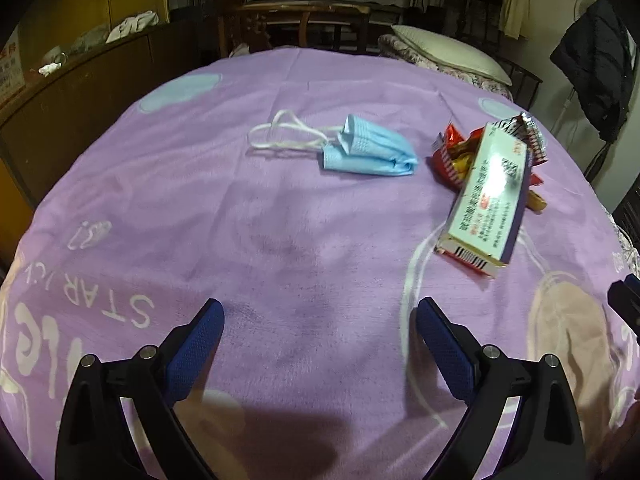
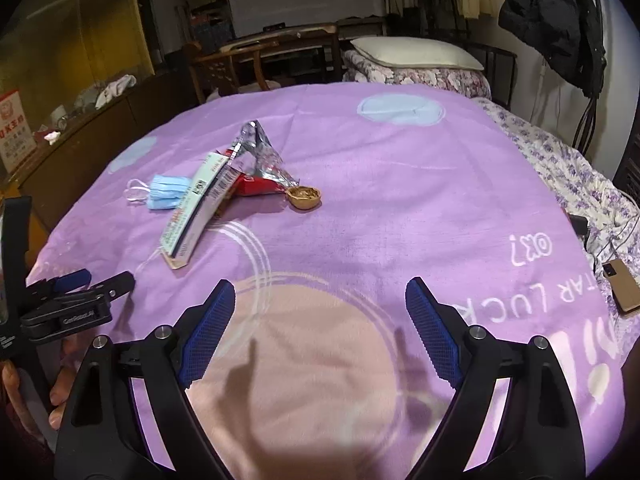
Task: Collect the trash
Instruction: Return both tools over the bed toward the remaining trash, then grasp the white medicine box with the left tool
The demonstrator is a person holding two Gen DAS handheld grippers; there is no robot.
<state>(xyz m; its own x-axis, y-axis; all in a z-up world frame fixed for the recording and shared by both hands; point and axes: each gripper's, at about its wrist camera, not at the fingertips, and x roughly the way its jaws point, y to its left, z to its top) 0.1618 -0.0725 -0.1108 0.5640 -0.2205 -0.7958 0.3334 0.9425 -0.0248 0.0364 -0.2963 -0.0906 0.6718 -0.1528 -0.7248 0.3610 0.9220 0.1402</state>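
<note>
On the purple blanket (image 1: 280, 200) lie a crumpled blue face mask (image 1: 366, 148) with white loops, a long white carton (image 1: 490, 196) and a torn red and silver snack wrapper (image 1: 456, 152) under it. In the right wrist view the mask (image 2: 166, 191), the carton (image 2: 196, 212), the wrapper (image 2: 260, 160) and half a walnut shell (image 2: 305, 197) show. My left gripper (image 1: 318, 312) is open and empty, well short of the mask. My right gripper (image 2: 319, 294) is open and empty, short of the pile. The left gripper also shows at the left of the right wrist view (image 2: 96, 278).
A phone (image 2: 622, 286) and cables lie on the floral bedding at the blanket's right edge. A pillow (image 2: 416, 54) lies at the far end. A low wooden cabinet (image 1: 80, 92) runs along the left. A dark coat (image 2: 556, 20) hangs at the right.
</note>
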